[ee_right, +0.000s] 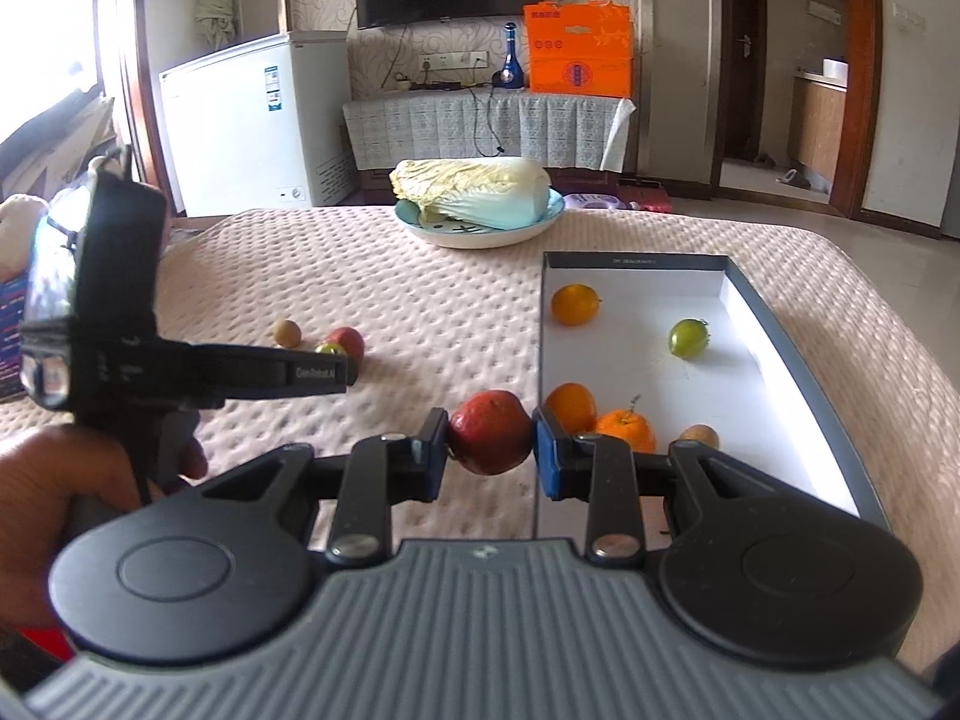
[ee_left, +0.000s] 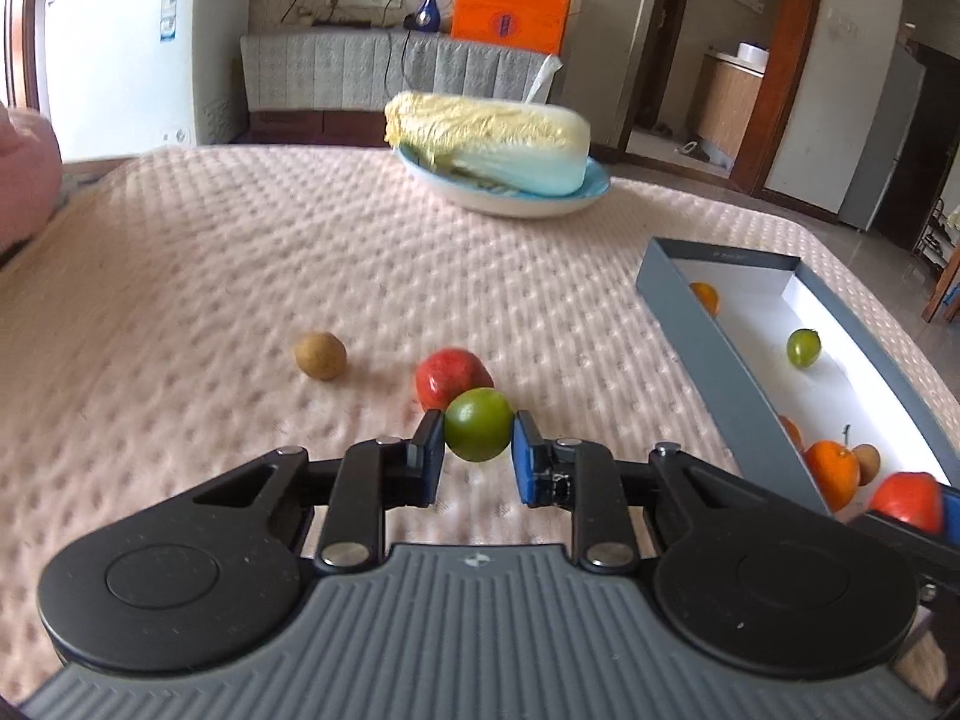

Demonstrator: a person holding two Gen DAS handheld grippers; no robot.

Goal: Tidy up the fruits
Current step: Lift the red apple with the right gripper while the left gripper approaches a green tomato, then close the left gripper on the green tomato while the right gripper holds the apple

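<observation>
1. Holding the green fruit (ee_left: 478, 425) between the pads of our left gripper (ee_left: 478, 441), we have it clamped low over the quilted cover (ee_left: 240, 276), just in front of a red fruit (ee_left: 453, 378) that lies on the cover; a brown fruit (ee_left: 321, 355) sits further to the left.
2. We should lift straight up before swinging across, so the green one does not knock the red one behind it.
3. Our right gripper (ee_right: 491, 447) is clamped on another red fruit (ee_right: 491, 441), just beside the near left wall of the grey box (ee_right: 798, 360); we judge it should clear that wall first.
4. Inside the box lie oranges (ee_right: 575, 303), a second green fruit (ee_right: 688, 338) and a brown one; we should release over bare white floor, low, so nothing rolls.
</observation>
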